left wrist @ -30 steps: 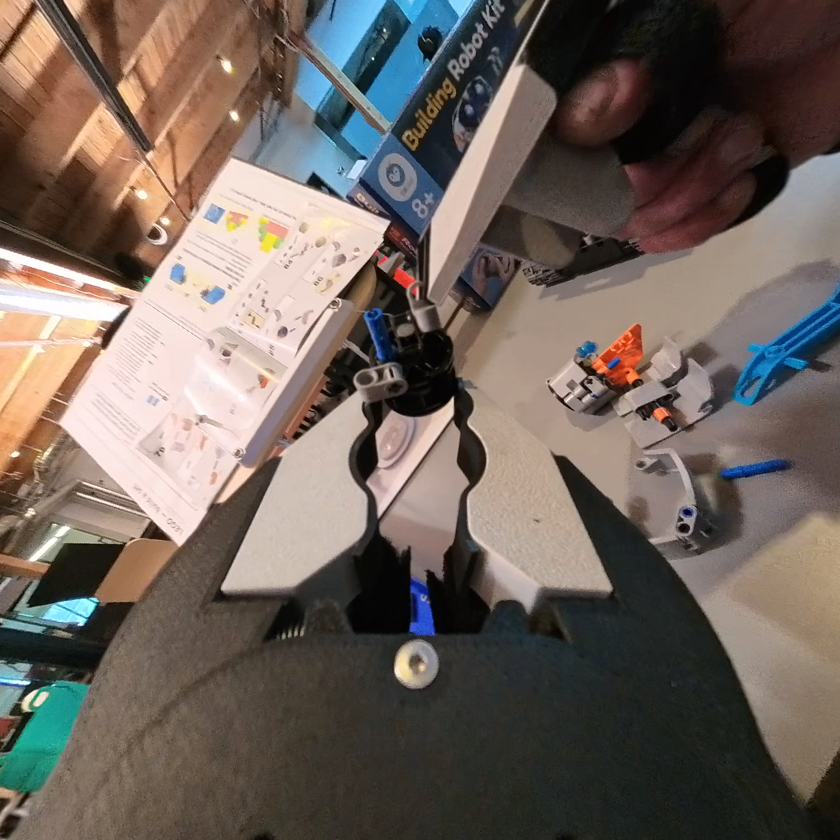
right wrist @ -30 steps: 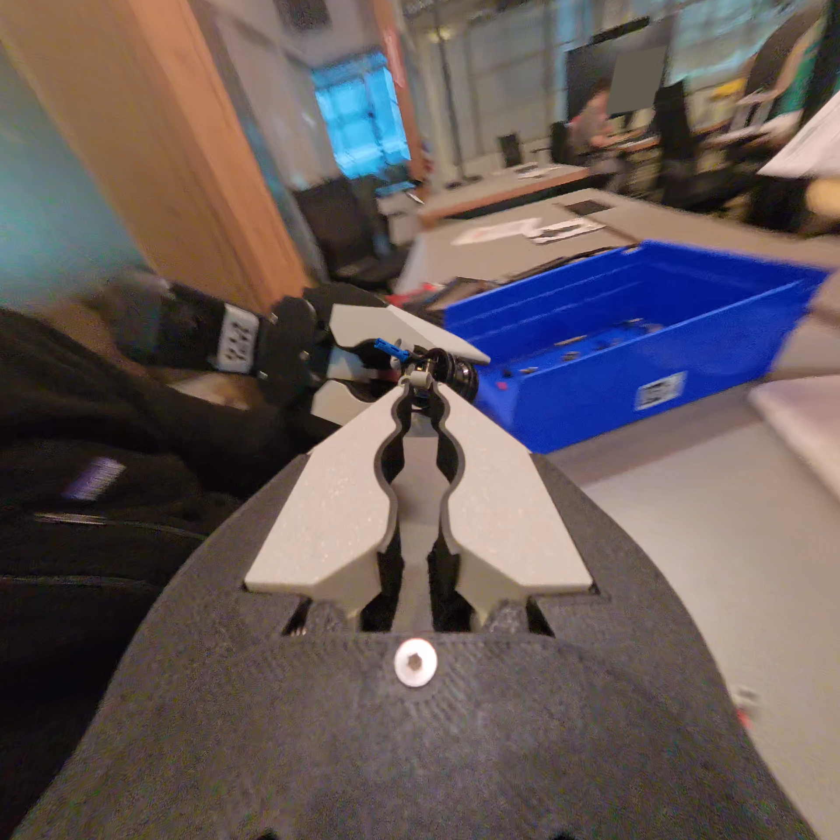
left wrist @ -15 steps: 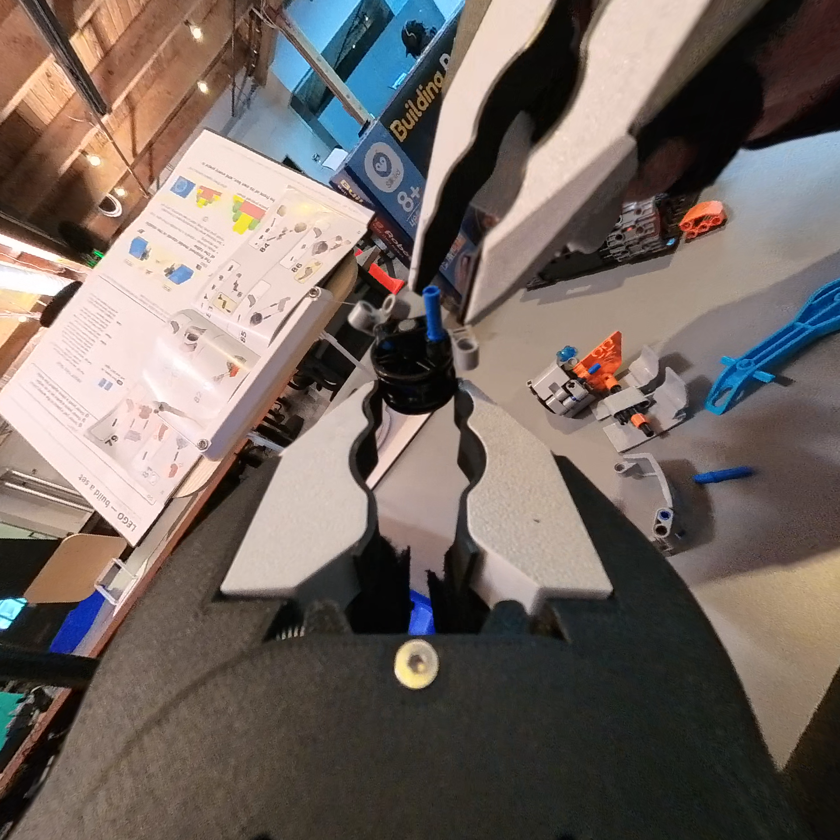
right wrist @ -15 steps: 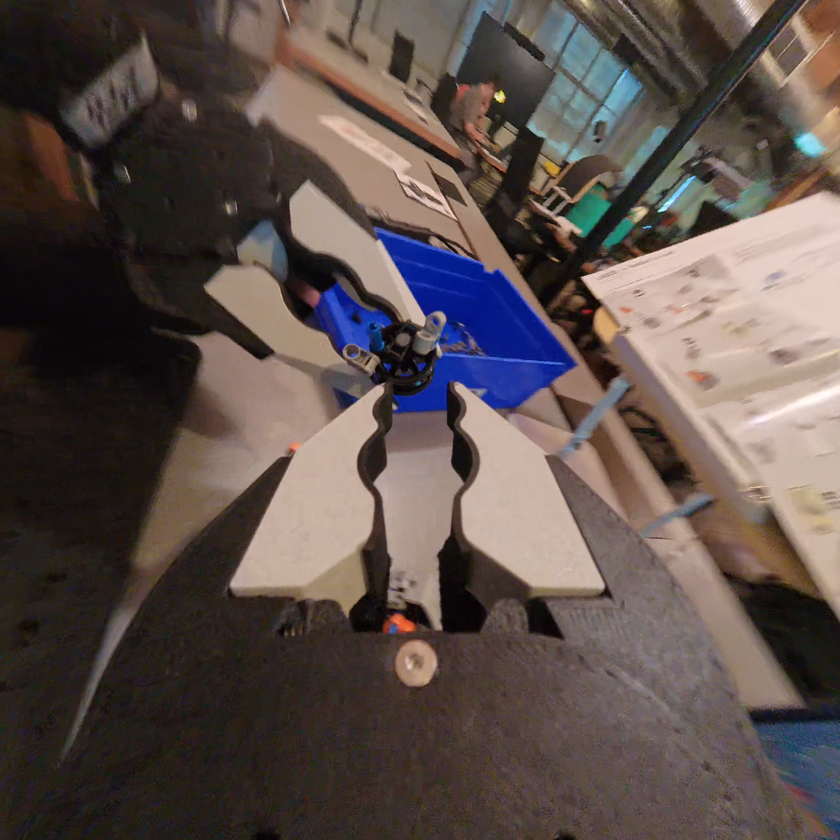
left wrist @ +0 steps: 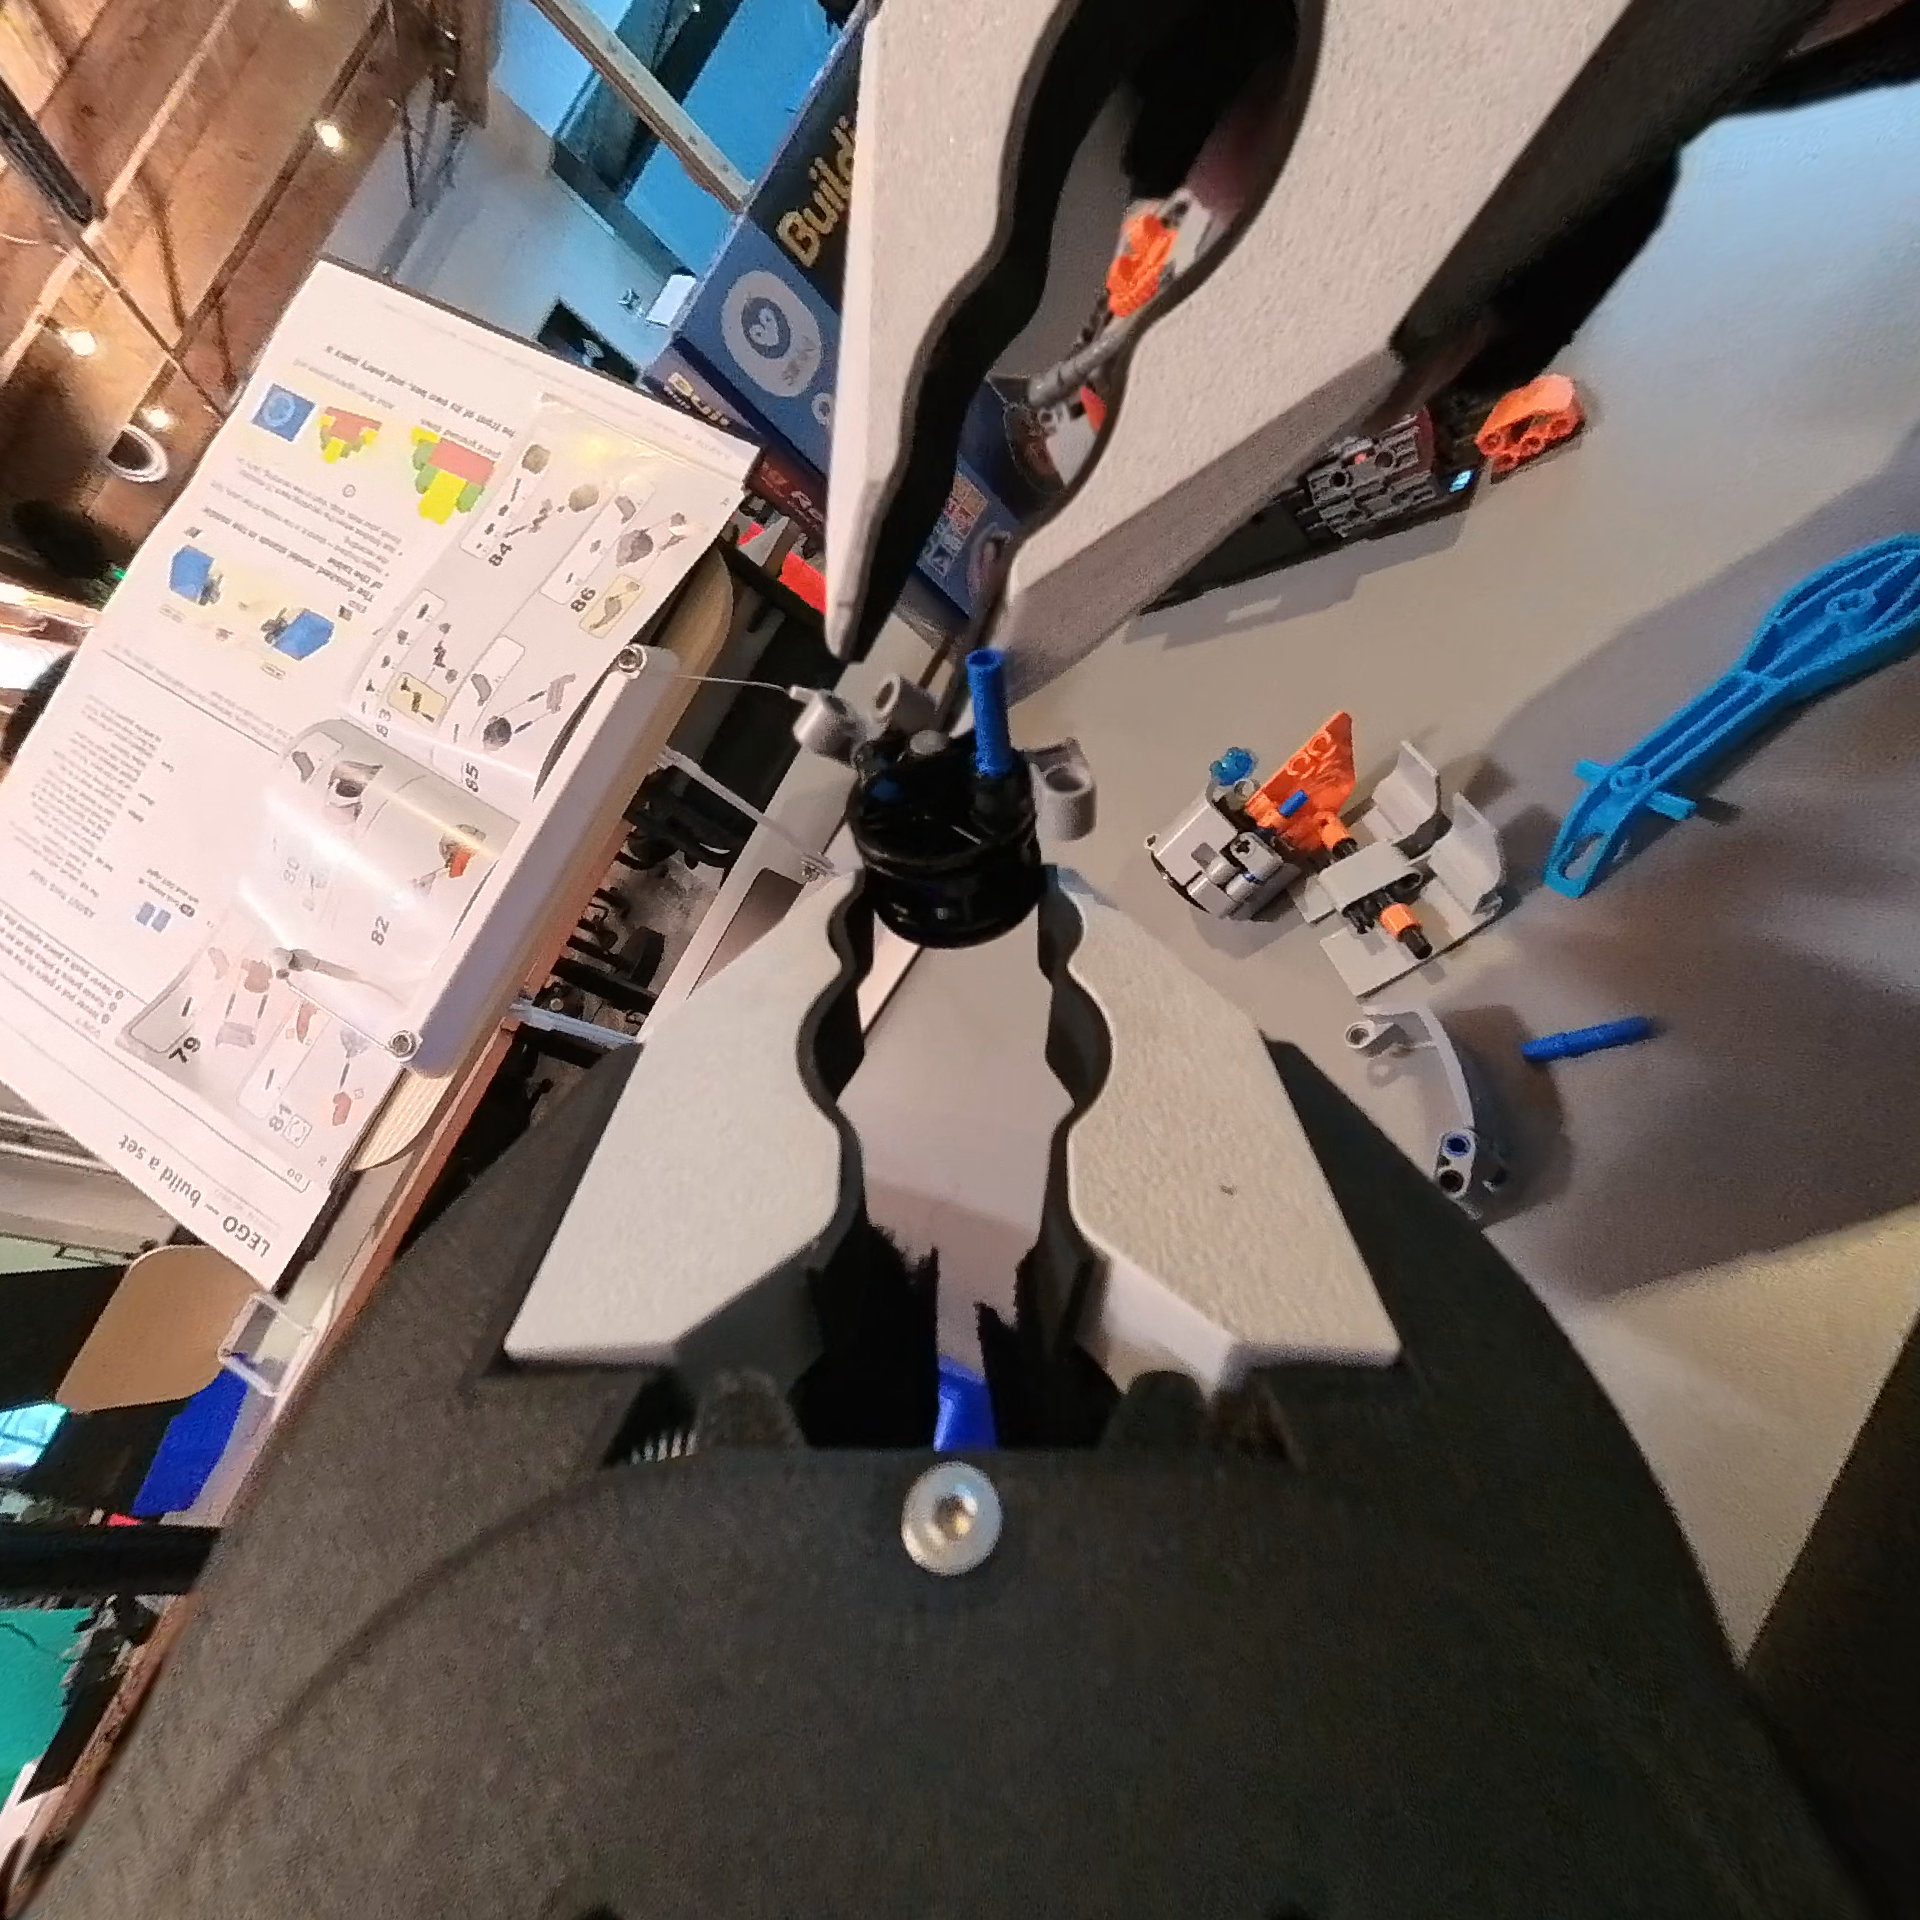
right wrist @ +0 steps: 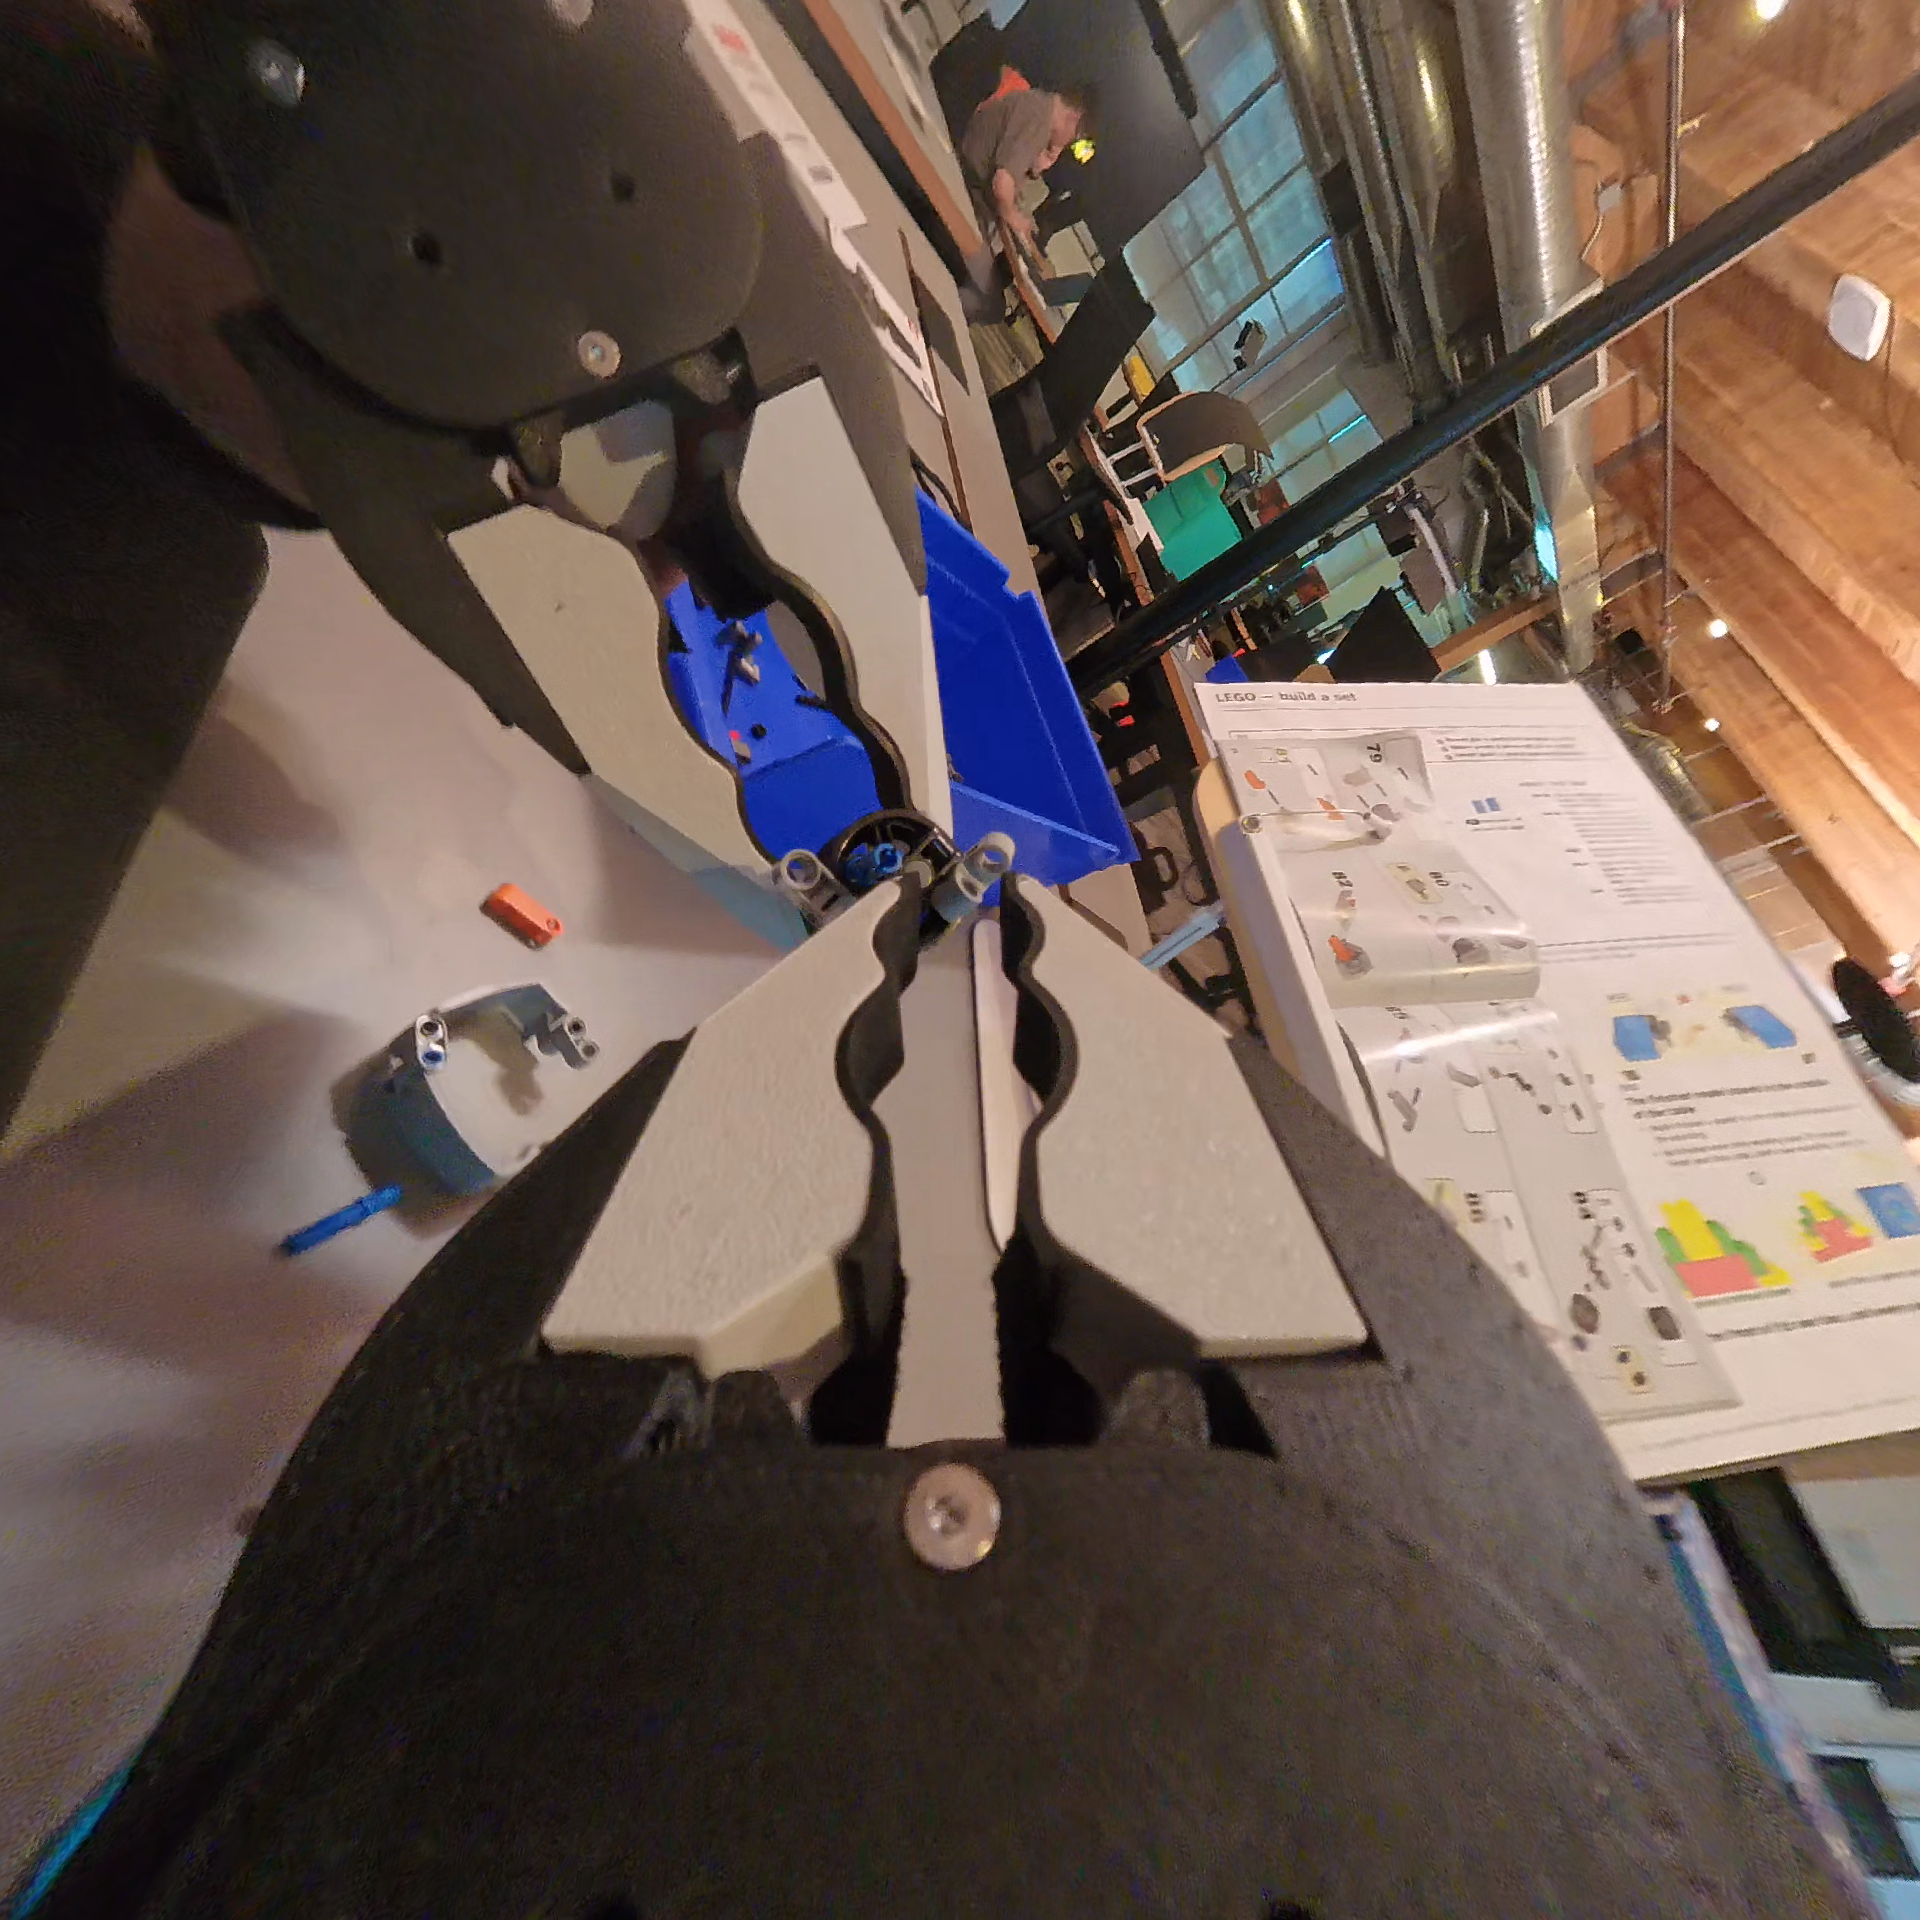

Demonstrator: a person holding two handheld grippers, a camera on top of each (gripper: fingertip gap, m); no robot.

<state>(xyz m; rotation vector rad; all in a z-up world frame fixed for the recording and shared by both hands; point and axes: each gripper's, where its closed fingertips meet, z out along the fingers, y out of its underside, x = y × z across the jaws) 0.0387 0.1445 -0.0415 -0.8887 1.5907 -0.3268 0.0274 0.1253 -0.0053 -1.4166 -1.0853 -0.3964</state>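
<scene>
Your blue bin point(right wrist: 1023, 717) holds small loose parts; the black wheel point(left wrist: 943, 852) with grey connectors and blue pin point(left wrist: 987, 717) sits pinched in your left fingers point(left wrist: 940, 914), above the counter point(left wrist: 1558, 623); right fingers point(right wrist: 961, 914) spread at one connector

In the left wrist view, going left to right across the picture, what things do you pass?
Instruction sheet → black wheel assembly held in the left gripper → grey and orange brick assembly → loose blue pin → blue lattice piece.
</scene>
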